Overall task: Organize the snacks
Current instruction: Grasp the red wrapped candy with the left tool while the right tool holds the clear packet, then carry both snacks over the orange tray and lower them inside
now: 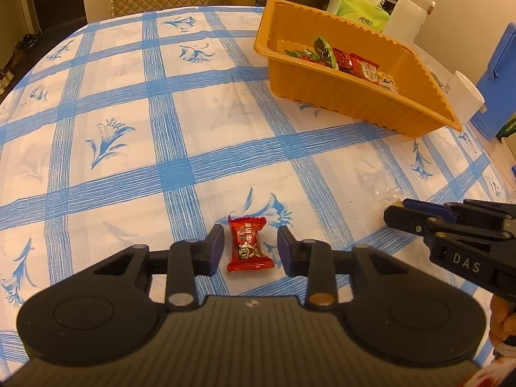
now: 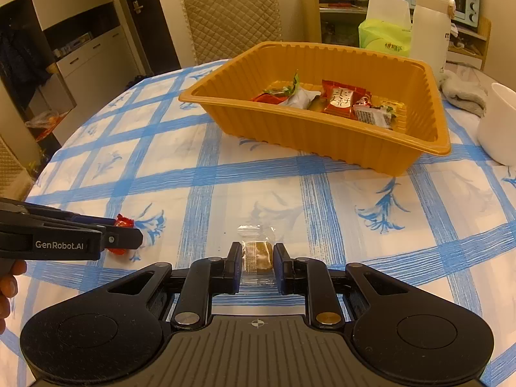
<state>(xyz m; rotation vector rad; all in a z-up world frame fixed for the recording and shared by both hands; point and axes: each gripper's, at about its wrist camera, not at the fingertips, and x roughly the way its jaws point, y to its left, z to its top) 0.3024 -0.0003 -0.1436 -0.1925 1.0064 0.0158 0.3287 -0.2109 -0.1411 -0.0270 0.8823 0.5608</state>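
orange ribbed plastic, the snack tray sits far across the blue-checked tablecloth, already holding several wrapped snacks in red, green and white wrappers. nearer, a red wrapped candy lies flat on the cloth between the fingers of the left gripper; there is a gap on each side of the wrapper, so the pads are not pressing on it and the jaws stand apart around it. in the right wrist view the same candy shows only partly behind that gripper's tips. the right gripper is clenched on a clear-wrapped brown snack, its pads squeezing the packet from both sides while the packet's far end rests on the cloth. the two grippers are side by side, well short of the tray. behind the tray stand a green tissue pack, a white bottle and, to the right, a white cup. a quilted chair back rises beyond the table edge
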